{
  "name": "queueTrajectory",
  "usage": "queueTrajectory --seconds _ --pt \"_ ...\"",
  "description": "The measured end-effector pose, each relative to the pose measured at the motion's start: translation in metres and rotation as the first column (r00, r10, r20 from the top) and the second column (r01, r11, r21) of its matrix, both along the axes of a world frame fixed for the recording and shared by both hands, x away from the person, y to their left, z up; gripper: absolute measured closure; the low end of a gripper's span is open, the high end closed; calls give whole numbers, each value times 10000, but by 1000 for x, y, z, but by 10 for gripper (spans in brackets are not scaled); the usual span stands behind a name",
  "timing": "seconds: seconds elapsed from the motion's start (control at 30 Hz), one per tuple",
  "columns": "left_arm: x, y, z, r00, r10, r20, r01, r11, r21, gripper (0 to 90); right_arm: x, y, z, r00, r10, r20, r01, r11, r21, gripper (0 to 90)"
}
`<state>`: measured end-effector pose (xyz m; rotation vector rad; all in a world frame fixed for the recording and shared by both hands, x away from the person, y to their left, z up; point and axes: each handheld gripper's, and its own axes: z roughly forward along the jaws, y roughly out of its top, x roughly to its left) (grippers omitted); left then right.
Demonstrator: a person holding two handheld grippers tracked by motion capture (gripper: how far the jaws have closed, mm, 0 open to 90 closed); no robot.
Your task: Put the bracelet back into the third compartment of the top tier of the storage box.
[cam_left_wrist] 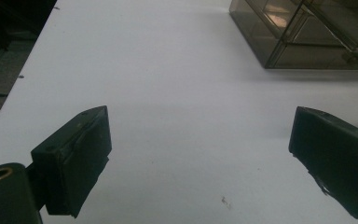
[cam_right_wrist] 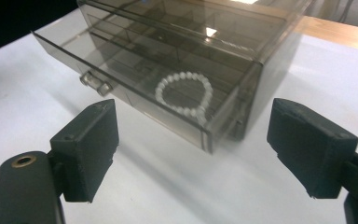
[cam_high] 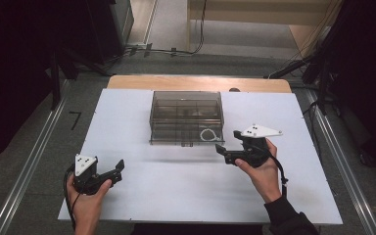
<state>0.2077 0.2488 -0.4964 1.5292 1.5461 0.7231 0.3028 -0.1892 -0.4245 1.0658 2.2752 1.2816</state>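
A smoky clear drawer box (cam_high: 186, 105) stands at the middle of the white tabletop (cam_high: 142, 196). Its bottom drawer (cam_right_wrist: 135, 88) is pulled out toward me, with two small knobs (cam_right_wrist: 95, 84) on its front. A white bead bracelet (cam_right_wrist: 185, 94) lies in the drawer's right end (cam_high: 209, 135). My right gripper (cam_high: 227, 140) hovers just in front of the drawer's right corner, jaws wide apart (cam_right_wrist: 193, 114) with nothing between them. My left gripper (cam_high: 119, 171) rests near the front left of the table, open and empty (cam_left_wrist: 200, 140), with the box (cam_left_wrist: 307, 32) far off at the upper right.
A wooden table edge (cam_high: 196, 82) shows behind the white top. Metal floor rails (cam_high: 29, 161) run along both sides, and cables (cam_high: 171, 50) lie on the floor at the back. Dark stands (cam_high: 54, 73) flank the table.
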Motion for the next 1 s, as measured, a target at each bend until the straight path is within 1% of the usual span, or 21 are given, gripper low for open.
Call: queueTrajectory --seconds 0.2,0.27,0.37,0.43,0.57,0.63,0.83,1.0 --pt "0 -1 0 10000 -17 11 17 10000 3 58 -6 -18 -9 9996 -248 -145 251 9995 212 149" --pt "0 0 0 10000 -11 23 11 10000 2 58 -8 -24 -12 9988 -466 -138 468 9988 149 149" --pt "-1 0 0 10000 0 19 0 10000 4 58 -12 -35 -16 9972 -747 -102 749 9970 188 149" --pt "-1 1 1 10000 -24 19 24 10000 0 58 -15 -44 -16 9954 -955 -7 955 9952 217 149" --pt "-1 1 0 10000 -26 10 26 10000 -17 58 -24 -64 -17 9916 -1297 3 1296 9911 291 149" --pt "-1 0 1 10000 -10 13 10 10000 -11 58 -30 -75 -18 9886 -1504 15 1503 9883 273 149" --pt "-1 -1 1 10000 -17 10 17 10000 4 58 -45 -112 -25 9759 -2174 -206 2178 9757 248 151" --pt "-1 -1 0 10000 -45 8 45 10000 8 58 -57 -139 -32 9604 -2763 -353 2769 9608 136 153"
